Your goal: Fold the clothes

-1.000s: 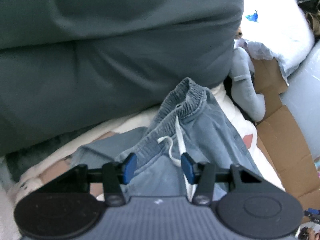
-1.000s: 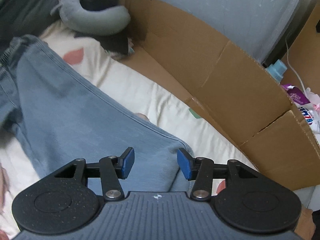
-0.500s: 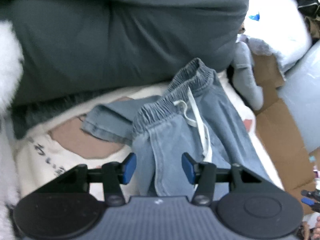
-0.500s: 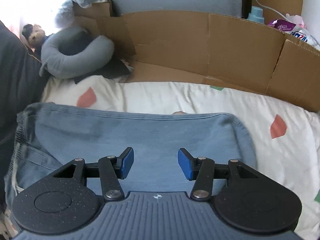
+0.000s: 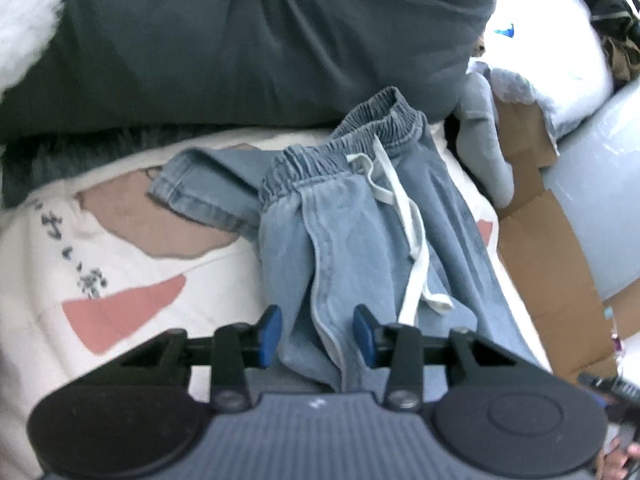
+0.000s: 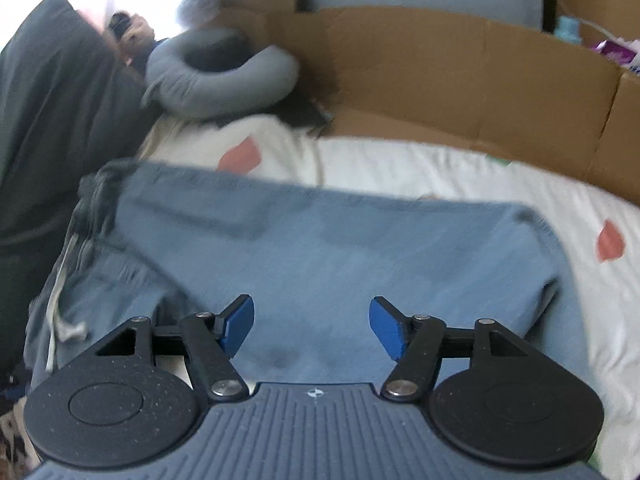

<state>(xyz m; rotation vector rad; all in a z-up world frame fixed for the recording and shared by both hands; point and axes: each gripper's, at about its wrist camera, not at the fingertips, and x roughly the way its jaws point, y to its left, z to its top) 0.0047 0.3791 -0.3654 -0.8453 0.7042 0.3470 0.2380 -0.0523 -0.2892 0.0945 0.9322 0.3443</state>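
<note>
Both grippers, left gripper (image 5: 316, 334) and right gripper (image 6: 311, 326), look alike: ribbed grey-blue body, black round discs, silver screws, blue-padded jaws.

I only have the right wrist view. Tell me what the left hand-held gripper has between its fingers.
Observer: The left hand-held gripper has a bunched fold of the jeans between its fingers. I cannot tell whether it is pinched.
Operator: Report any loose trouser leg.
Observer: One leg hem sticks out to the left of the waistband, flat on the bedsheet.
Operator: Describe the sheet there.
Observer: It has dark lettering beside a pink patch.
</note>
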